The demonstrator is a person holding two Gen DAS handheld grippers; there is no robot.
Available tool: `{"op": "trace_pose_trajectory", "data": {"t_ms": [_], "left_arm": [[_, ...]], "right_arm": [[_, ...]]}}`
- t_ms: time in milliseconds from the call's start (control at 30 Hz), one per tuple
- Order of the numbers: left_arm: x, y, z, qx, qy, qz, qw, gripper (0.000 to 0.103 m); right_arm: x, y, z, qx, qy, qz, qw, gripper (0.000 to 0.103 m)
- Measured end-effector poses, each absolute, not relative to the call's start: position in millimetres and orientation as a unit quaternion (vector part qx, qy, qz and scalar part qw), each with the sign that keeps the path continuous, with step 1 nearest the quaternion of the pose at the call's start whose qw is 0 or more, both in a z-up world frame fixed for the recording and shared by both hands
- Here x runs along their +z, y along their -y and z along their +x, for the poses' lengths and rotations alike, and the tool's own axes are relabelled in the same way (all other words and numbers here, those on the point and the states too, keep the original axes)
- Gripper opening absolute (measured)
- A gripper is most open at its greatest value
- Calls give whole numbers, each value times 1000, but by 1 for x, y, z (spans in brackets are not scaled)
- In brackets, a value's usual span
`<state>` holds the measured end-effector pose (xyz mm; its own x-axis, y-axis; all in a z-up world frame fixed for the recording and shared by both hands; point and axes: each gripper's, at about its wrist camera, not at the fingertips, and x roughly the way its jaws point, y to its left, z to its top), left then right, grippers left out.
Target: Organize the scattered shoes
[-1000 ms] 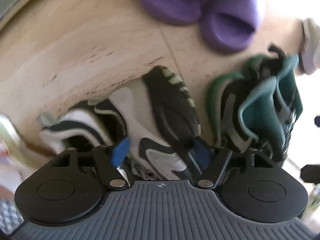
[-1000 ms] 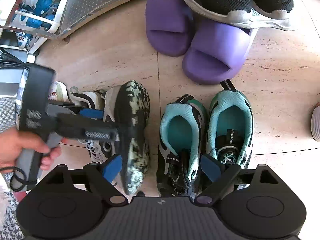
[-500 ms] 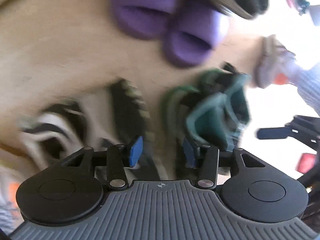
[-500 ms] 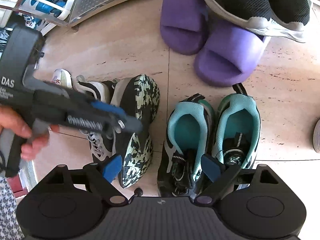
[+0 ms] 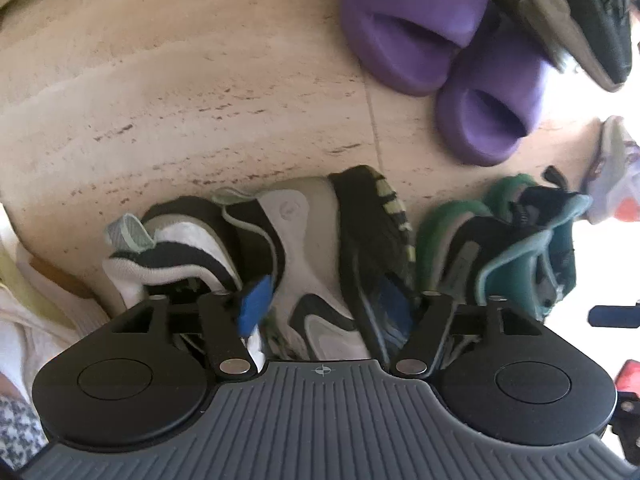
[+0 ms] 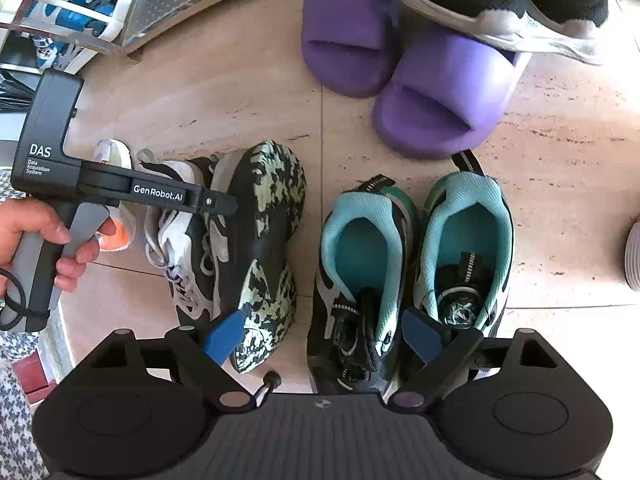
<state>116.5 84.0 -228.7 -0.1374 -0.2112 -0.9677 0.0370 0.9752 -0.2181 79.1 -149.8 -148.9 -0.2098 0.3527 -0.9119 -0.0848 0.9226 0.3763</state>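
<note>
Item, moved: your left claw (image 5: 324,304) has swung back over the tipped camouflage-soled sneaker (image 5: 320,264); its jaws are opening, straddling it unpressed. Right claw (image 6: 324,336): spread, empty, above the teal pair (image 6: 416,264). Sneaker unrighted.

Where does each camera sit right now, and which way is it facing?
Left wrist: on the left tool, looking steeply down; its jaws are opening around the tipped white-and-black sneaker. No hand shows.
Right wrist: on the right tool, looking steeply down at the teal sneakers, jaws open. The person's left hand shows.
Shared: both see the tipped sneaker, teal pair, purple slides and floor.
</note>
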Motion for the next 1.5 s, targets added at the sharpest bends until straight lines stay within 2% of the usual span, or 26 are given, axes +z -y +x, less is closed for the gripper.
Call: {"op": "trace_pose_trajectory", "data": {"t_ms": [167, 267, 300, 333, 400, 433, 467, 500, 600, 667, 767, 800, 867, 933, 967, 1033, 1067, 1100, 1133, 1167, 1267, 1367, 1400, 1500], "left_arm": [[-238, -80, 121, -101, -749, -60, 652, 95], [-243, -75, 121, -104, -754, -68, 645, 96], [-245, -73, 121, -112, -761, -73, 635, 79], [-246, -69, 121, -135, -769, -78, 620, 76], [-238, -60, 121, -168, -771, -65, 611, 61], [-234, -58, 121, -180, -769, -63, 610, 57], [-230, -57, 122, -188, -768, -72, 608, 45], [-226, -57, 124, -196, -766, -84, 606, 41], [-219, -51, 124, -209, -768, -76, 601, 40], [-219, -43, 120, -214, -769, -44, 601, 42], [-227, -28, 114, -210, -766, 1, 608, 59], [-233, -22, 110, -209, -767, 14, 607, 72], [-242, -8, 102, -214, -762, 40, 609, 77], [-242, 6, 97, -215, -757, 71, 612, 76], [-241, 8, 98, -208, -763, 77, 607, 73], [-237, 3, 103, -182, -781, 64, 594, 58], [-234, -1, 105, -163, -792, 68, 585, 46], [-232, -2, 105, -152, -795, 85, 581, 38], [-231, -1, 103, -139, -795, 119, 579, 35], [-231, -1, 101, -124, -793, 150, 577, 29], [-236, 0, 95, -101, -784, 179, 585, 33], [-243, 6, 90, -119, -786, 154, 587, 65], [-240, 6, 91, -121, -785, 144, 590, 73], [-214, -13, 103, -102, -783, 86, 608, 73]], "right_arm": [[-154, 152, 79, 167, -763, 93, 617, 89], [-155, 151, 79, 165, -766, 92, 615, 89], [-156, 151, 79, 165, -766, 92, 615, 89], [-156, 150, 79, 165, -766, 91, 615, 89], [-155, 149, 79, 164, -764, 90, 617, 89], [-154, 149, 79, 165, -764, 89, 617, 89], [-154, 149, 79, 165, -764, 89, 618, 89], [-154, 149, 79, 165, -764, 89, 618, 89], [-153, 148, 78, 167, -762, 87, 619, 89], [-152, 148, 78, 169, -761, 87, 621, 89], [-151, 149, 78, 168, -759, 87, 622, 89], [-151, 150, 77, 166, -759, 87, 623, 89], [-151, 152, 77, 163, -759, 86, 625, 89], [-150, 153, 78, 160, -758, 85, 626, 89], [-150, 154, 78, 160, -757, 86, 628, 89], [-148, 154, 80, 158, -755, 86, 630, 90], [-148, 154, 80, 158, -754, 87, 631, 90], [-148, 153, 81, 159, -753, 89, 633, 90], [-148, 152, 82, 162, -751, 90, 634, 90], [-148, 151, 82, 163, -750, 90, 634, 90], [-146, 147, 80, 173, -748, 86, 635, 90], [-146, 148, 77, 175, -748, 77, 636, 90], [-147, 148, 77, 173, -749, 73, 636, 90], [-144, 147, 79, 168, -747, 62, 640, 90]]}}
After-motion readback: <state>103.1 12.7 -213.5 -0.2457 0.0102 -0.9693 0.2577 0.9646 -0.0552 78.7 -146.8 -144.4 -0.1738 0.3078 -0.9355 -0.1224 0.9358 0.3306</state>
